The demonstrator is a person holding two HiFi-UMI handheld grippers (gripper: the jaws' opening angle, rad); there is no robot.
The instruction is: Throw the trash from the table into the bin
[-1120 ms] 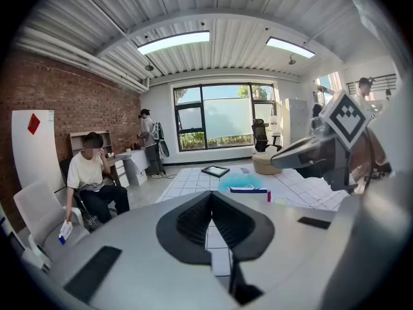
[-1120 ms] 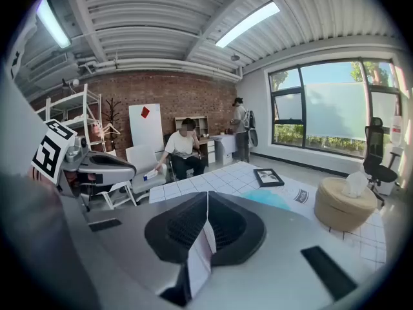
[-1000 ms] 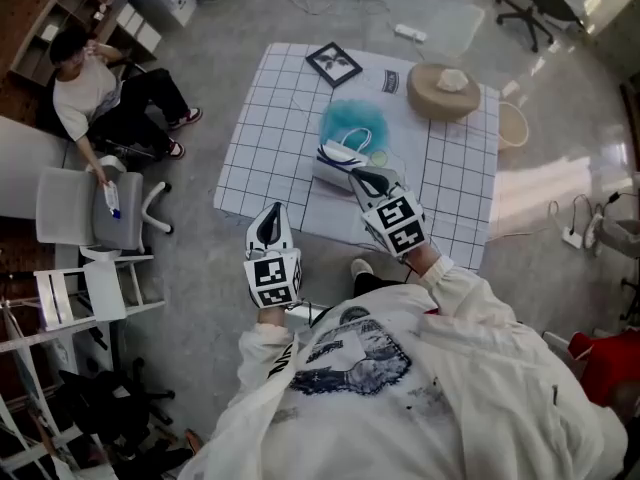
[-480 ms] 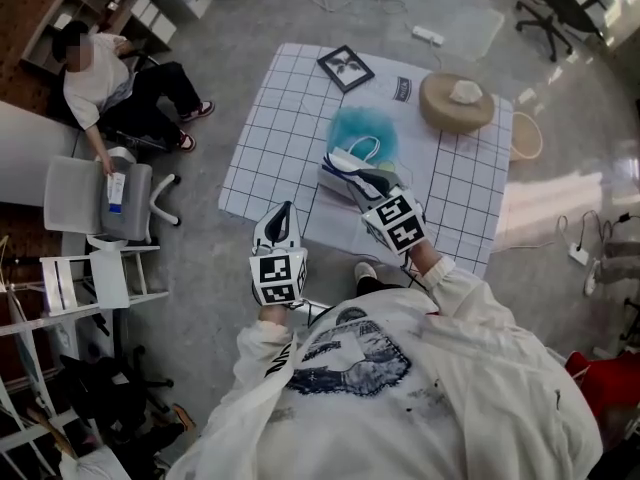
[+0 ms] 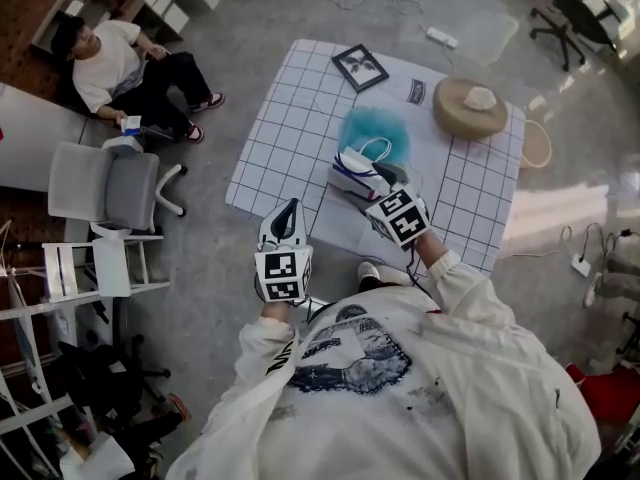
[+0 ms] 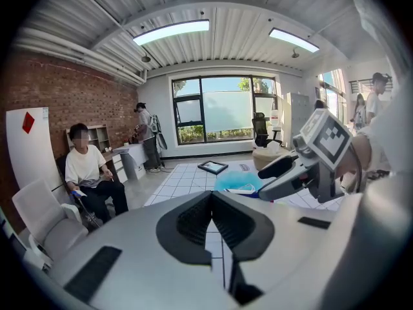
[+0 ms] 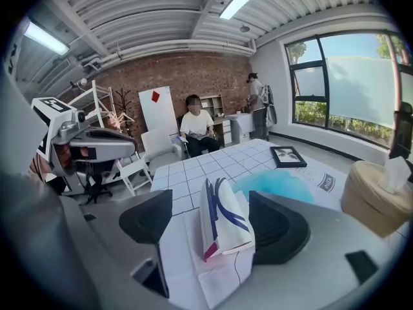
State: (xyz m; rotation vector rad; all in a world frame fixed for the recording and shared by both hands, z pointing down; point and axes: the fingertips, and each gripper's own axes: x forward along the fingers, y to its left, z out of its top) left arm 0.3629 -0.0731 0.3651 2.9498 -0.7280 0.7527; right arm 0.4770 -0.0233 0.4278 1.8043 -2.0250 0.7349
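Observation:
A white paper bag with blue stripes [image 5: 350, 168] [image 7: 222, 219] stands on the grid-patterned table cloth [image 5: 285, 133]. My right gripper [image 5: 385, 181] [image 7: 211, 223] is at the bag's near side. Its jaws are opening and the bag sits between them, with a gap on the left side and the right pad close beside it. My left gripper [image 5: 289, 211] [image 6: 211, 196] hangs off the table's near left edge, jaws together with nothing in them. A tan basket bin [image 5: 537, 146] stands on the floor by the table's right side.
On the table lie a teal fluffy heap [image 5: 375, 130], a black picture frame [image 5: 361, 66], a small label [image 5: 417, 90] and a round tan tissue holder [image 5: 470, 108]. A person [image 5: 125, 63] sits at the far left beside a grey chair [image 5: 105, 186]. A white rack [image 5: 75, 273] stands at the left.
My right gripper has sunk toward the table and its jaws have spread around the paper bag. My left gripper has stayed where it was.

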